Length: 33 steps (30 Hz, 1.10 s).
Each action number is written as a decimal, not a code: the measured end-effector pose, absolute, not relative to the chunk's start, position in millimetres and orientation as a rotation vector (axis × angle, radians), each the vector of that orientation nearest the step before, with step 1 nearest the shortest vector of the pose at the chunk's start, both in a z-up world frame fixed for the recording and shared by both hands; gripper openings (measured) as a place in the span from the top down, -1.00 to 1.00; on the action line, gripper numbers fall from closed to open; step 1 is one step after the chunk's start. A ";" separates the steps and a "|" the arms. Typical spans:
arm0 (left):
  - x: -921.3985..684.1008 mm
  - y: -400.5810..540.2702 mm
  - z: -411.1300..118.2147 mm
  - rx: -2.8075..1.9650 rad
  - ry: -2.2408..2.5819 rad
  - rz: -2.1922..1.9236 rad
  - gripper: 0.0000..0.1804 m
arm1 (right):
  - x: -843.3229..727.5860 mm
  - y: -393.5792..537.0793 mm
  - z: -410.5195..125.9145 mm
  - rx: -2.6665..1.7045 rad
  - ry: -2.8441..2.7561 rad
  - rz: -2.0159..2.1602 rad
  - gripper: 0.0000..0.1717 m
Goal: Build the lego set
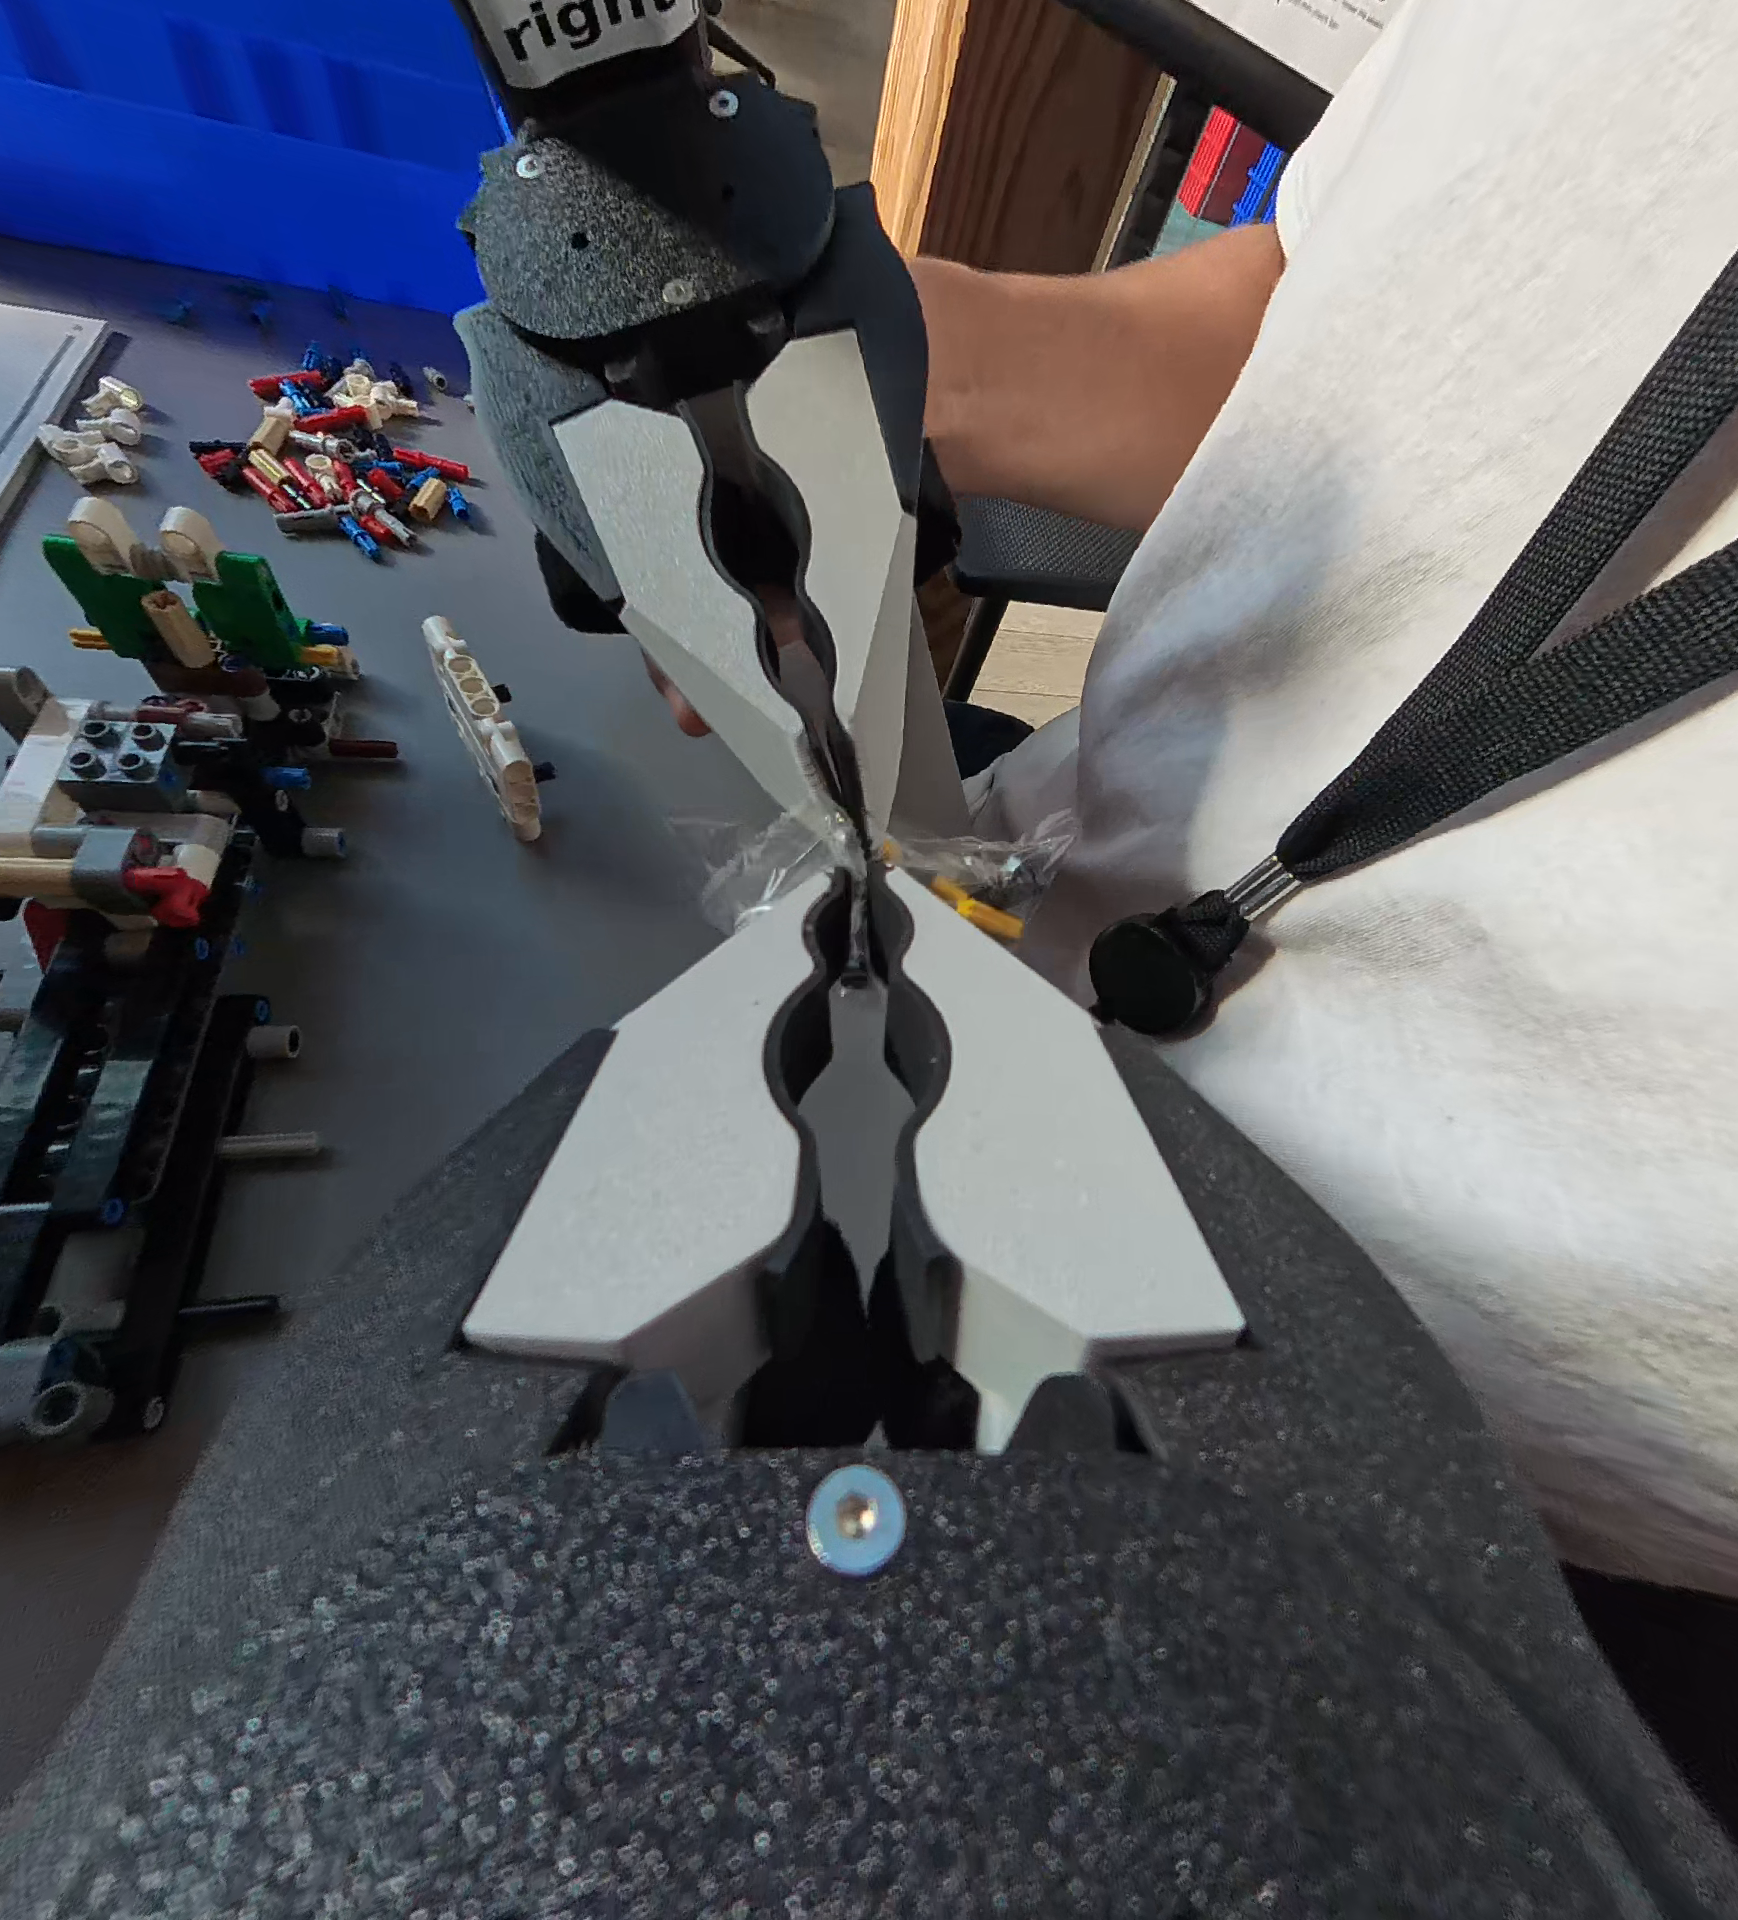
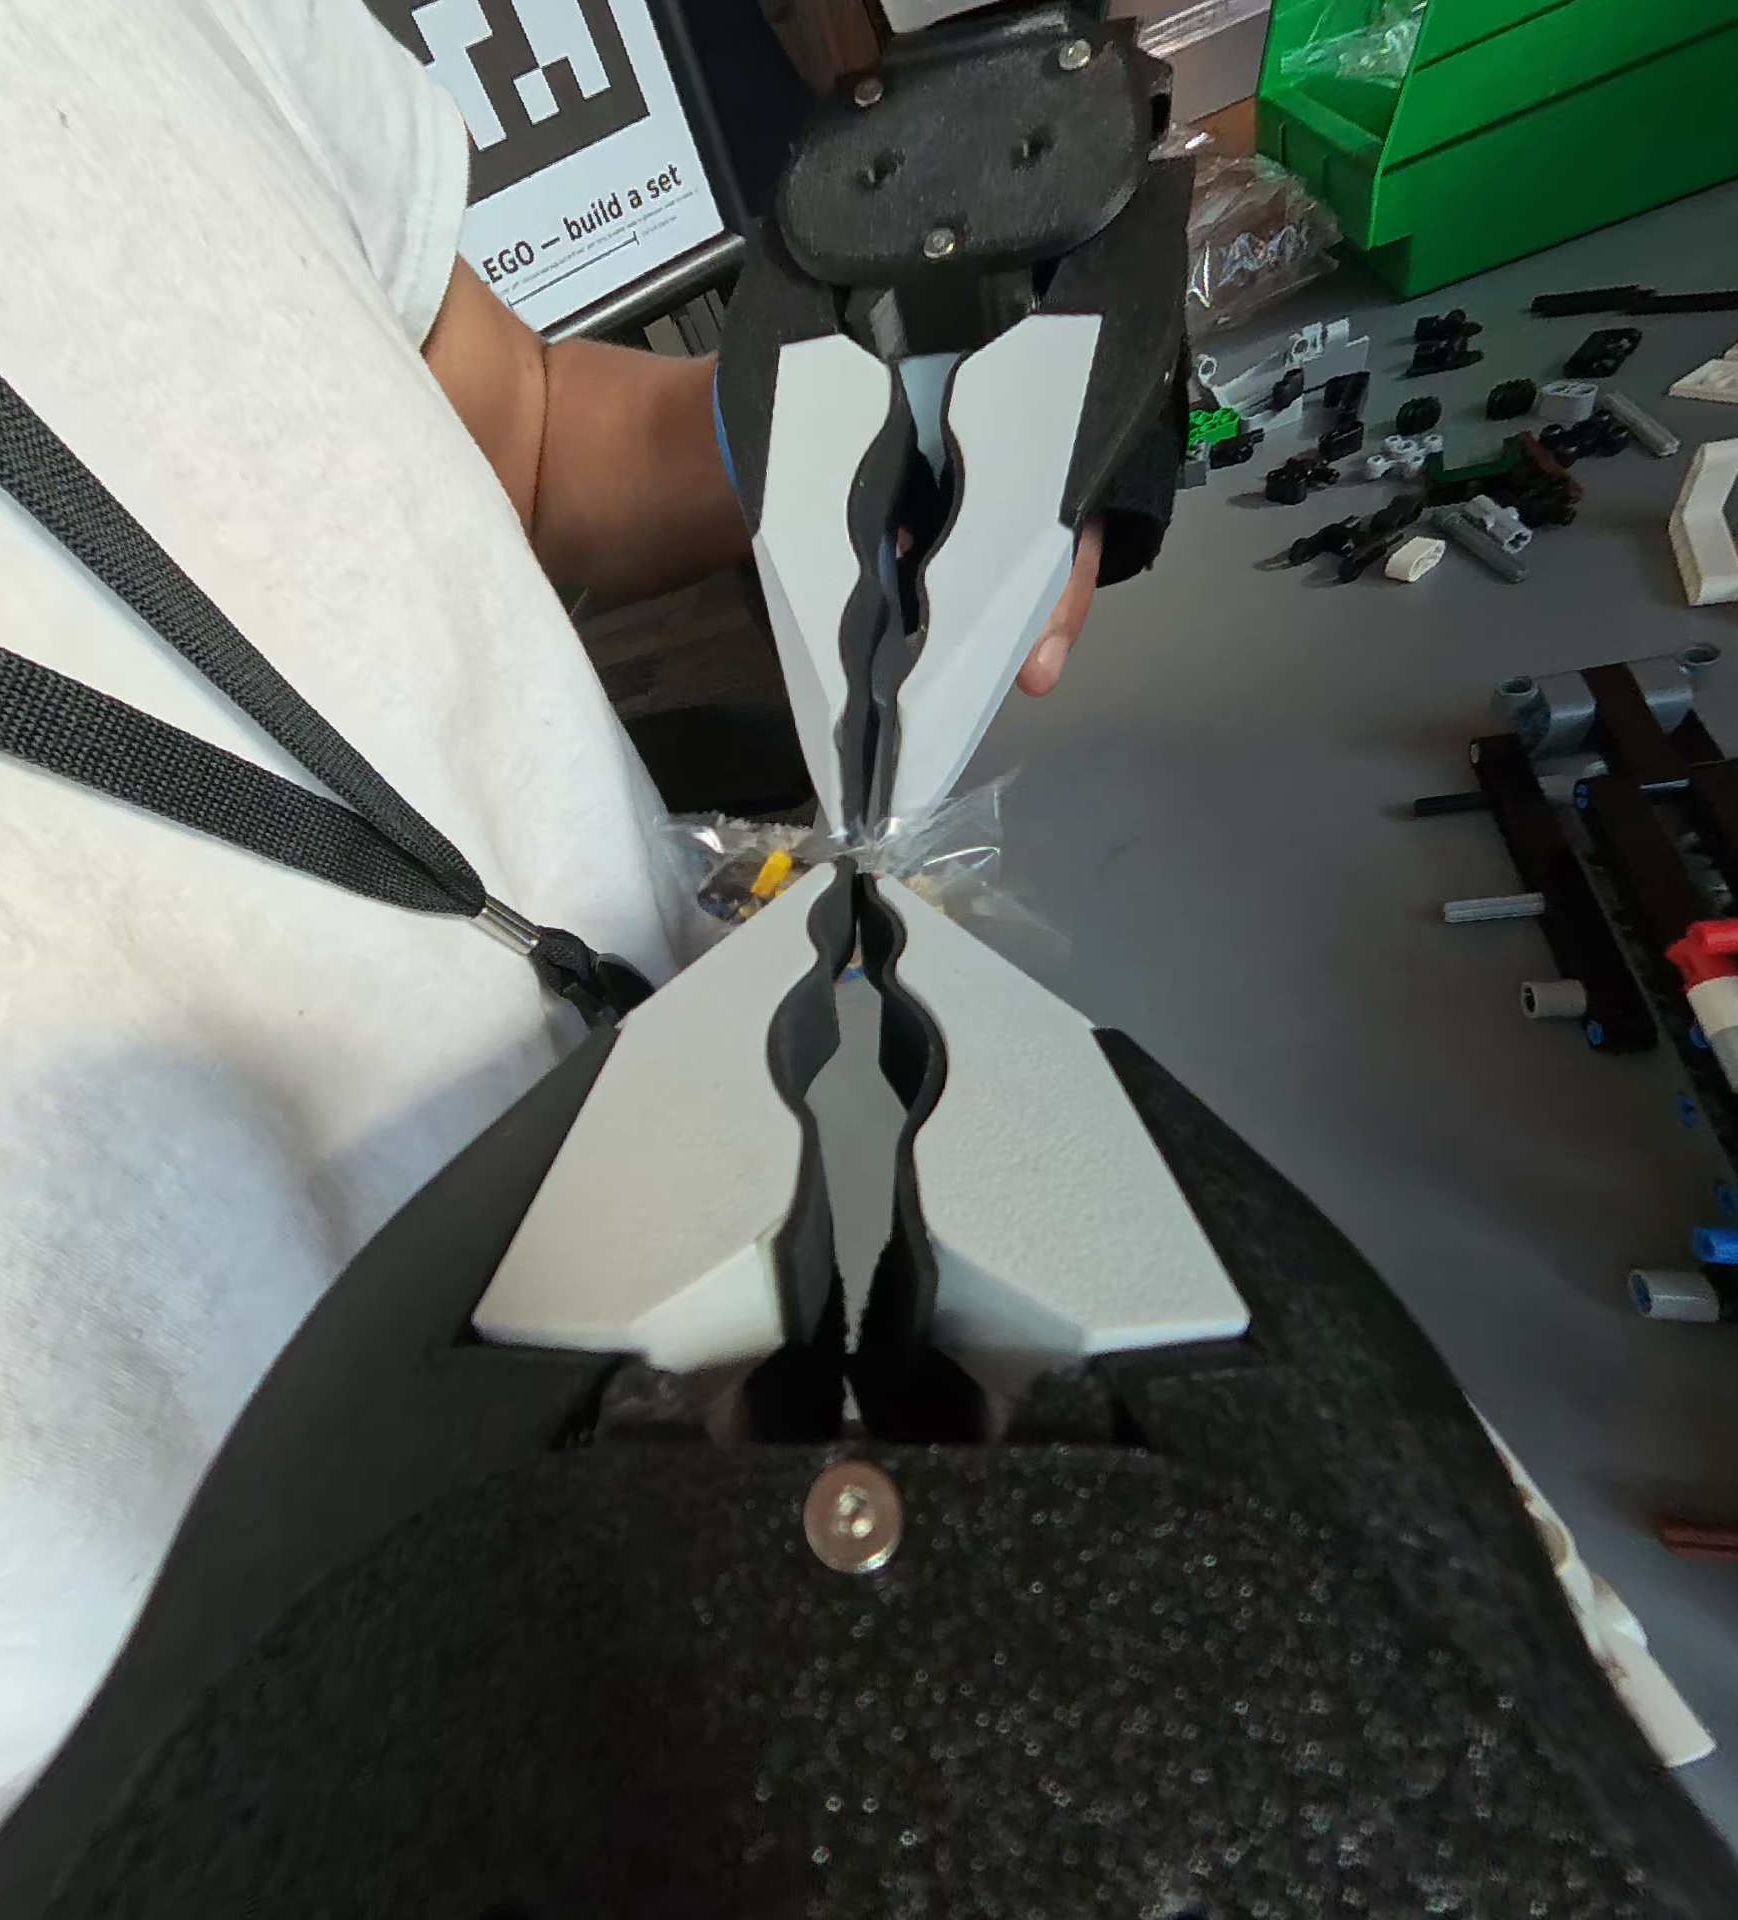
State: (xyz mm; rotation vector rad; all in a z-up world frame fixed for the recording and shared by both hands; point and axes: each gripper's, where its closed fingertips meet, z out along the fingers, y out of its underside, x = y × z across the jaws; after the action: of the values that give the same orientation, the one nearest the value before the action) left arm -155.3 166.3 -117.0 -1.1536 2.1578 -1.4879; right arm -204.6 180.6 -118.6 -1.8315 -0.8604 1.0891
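A small clear plastic bag [image 1: 990,868] with yellow and black building pieces inside hangs between my two grippers, above the table's near edge and close to a person's white shirt. My left gripper [image 1: 857,894] is shut on the bag's film. My right gripper [image 2: 852,871] is shut on the same bag [image 2: 932,831] from the opposite side. The two sets of fingertips meet tip to tip. In the left wrist view the right gripper [image 1: 839,805] comes in from above; in the right wrist view the left gripper [image 2: 860,821] does the same.
A partly built black, grey and green model [image 1: 106,831] stands on the dark table [image 1: 449,935], beside a pile of small loose pieces [image 1: 345,457] and a white beam [image 1: 486,722]. A blue bin [image 1: 169,135] and a green bin [image 2: 1530,114] stand at the back. More loose parts [image 2: 1416,457] lie farther off.
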 end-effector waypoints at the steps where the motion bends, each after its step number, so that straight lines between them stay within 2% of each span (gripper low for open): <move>1: -155.7 165.6 -119.1 -1.143 2.175 -1.480 1.00 | -205.7 179.5 -120.5 -1.839 -0.876 1.085 1.00; 12: -158.5 185.6 -122.4 -1.092 2.098 -1.402 1.00 | -190.6 186.5 -124.6 -1.896 -0.799 0.908 1.00; 25: -157.6 204.6 -123.3 -1.209 2.045 -1.575 1.00 | -179.3 201.0 -131.2 -1.971 -0.580 1.021 1.00; 27: -156.9 206.7 -122.6 -1.235 2.028 -1.572 1.00 | -181.3 199.7 -134.2 -1.993 -0.607 0.980 0.92; 30: -157.9 210.0 -125.3 -1.275 2.028 -1.526 1.00 | -183.6 200.0 -132.8 -2.003 -0.614 0.941 0.68; 33: -158.4 214.5 -130.6 -1.345 2.022 -1.473 1.00 | -179.1 207.0 -128.4 -2.009 -0.554 0.875 0.61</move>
State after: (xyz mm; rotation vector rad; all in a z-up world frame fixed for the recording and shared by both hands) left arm -158.4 214.5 -130.6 -1.3450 2.0223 -1.4731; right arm -179.1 207.0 -128.4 -2.0095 -0.5543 0.8752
